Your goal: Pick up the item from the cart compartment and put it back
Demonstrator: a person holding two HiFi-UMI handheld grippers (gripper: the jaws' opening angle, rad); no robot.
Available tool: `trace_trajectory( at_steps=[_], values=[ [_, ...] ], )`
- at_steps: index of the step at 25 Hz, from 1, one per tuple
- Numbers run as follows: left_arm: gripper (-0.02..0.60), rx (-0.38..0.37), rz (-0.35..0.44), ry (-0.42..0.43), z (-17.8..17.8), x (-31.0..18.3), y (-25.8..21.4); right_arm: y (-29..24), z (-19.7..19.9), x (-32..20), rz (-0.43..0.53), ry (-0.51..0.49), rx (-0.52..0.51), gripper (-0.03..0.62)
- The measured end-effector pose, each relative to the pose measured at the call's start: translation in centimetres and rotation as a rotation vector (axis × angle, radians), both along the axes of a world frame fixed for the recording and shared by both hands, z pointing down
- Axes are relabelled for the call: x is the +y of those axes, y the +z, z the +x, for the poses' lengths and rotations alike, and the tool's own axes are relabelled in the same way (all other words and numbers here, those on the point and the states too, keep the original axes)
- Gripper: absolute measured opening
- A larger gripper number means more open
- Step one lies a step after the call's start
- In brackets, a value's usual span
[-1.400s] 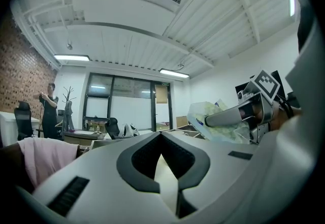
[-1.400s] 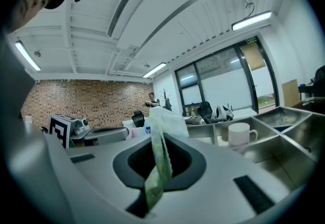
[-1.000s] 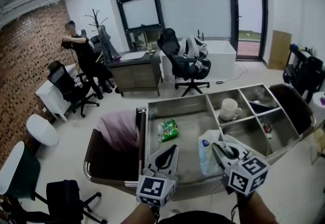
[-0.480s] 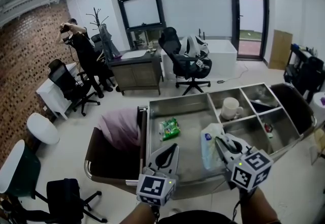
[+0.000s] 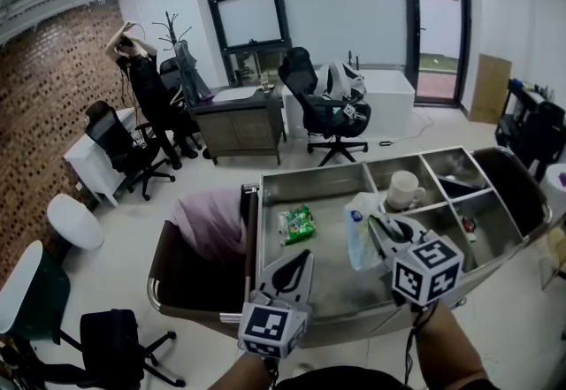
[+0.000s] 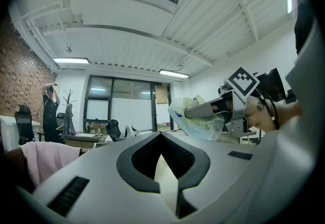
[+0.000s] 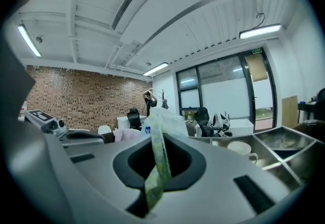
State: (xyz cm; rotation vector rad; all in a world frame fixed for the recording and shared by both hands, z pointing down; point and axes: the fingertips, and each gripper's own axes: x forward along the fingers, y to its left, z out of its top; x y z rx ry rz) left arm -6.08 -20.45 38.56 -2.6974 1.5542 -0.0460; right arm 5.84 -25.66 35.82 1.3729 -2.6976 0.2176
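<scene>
Open-plan office, brick wall at left, steel cart close below. Up over the big compartment, near the divider, right hand-held gripper clamped shut on crinkly clear packet, pinched edge-on between both jaws and held in the air. Over the cart's near edge, left hand-held gripper closed with nothing in it. Down in the big compartment, green snack bag; white mug in 1 smaller compartment beside it.

The small object in the near right compartment of the cart is too small to identify. Print on the green packet is unreadable. The right hand-held gripper covers part of the plastic bag.
</scene>
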Motion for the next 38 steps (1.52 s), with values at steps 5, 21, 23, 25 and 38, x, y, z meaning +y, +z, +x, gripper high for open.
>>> trace_trajectory(
  at_steps=[5,21,23,25,38],
  values=[
    [0.000,-0.004,0.003,-0.002,-0.3,-0.1,0.1,0.8,-1.0,-3.3,-0.017,0.019,0.048,0.021],
    [0.000,0.000,-0.010,-0.010,-0.6,-0.4,0.4,7.0,-2.9,-10.9,-0.165,0.055,0.189,0.021],
    [0.000,0.002,-0.013,-0.011,-0.6,-0.4,0.3,7.6,-3.4,-11.5,-0.180,0.052,0.206,0.021],
    [0.000,0.002,-0.014,-0.011,-0.7,-0.3,0.3,8.2,-3.7,-11.8,-0.197,0.046,0.220,0.020],
    [0.000,0.002,-0.020,-0.016,-0.9,-0.6,0.5,11.0,-4.4,-12.7,-0.276,0.024,0.256,0.268]
  ],
)
